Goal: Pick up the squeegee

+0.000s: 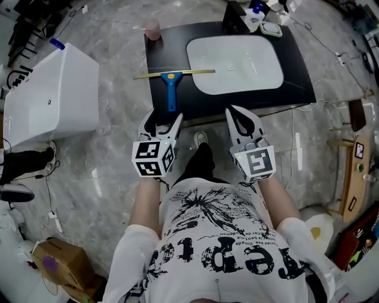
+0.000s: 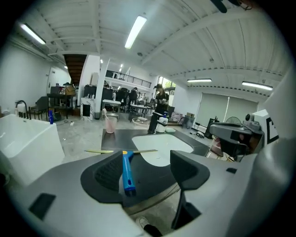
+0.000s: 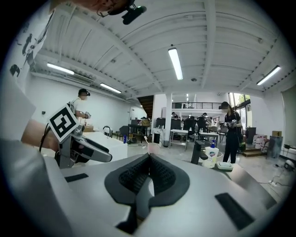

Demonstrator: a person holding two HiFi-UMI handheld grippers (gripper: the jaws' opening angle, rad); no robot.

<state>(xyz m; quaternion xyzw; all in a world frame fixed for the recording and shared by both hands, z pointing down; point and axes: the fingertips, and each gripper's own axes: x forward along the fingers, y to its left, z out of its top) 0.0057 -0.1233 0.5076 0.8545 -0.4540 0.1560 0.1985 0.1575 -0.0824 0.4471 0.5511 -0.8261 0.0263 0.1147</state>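
Observation:
The squeegee (image 1: 172, 81) has a blue handle and a long yellowish blade and lies flat on the dark countertop (image 1: 296, 77), left of the white basin (image 1: 235, 63). My left gripper (image 1: 163, 119) hovers open at the counter's near edge, just short of the handle's end. In the left gripper view the squeegee (image 2: 126, 171) shows between the spread jaws, ahead of them. My right gripper (image 1: 236, 115) is shut and empty, held near the counter's front edge below the basin. In the right gripper view its pads (image 3: 149, 173) meet with nothing between them.
A pink cup (image 1: 153, 28) stands at the counter's back left. A black faucet (image 1: 235, 18), a soap bottle (image 1: 255, 13) and a soap dish (image 1: 272, 29) sit behind the basin. A white bathtub (image 1: 50, 94) is at the left. People stand in the background.

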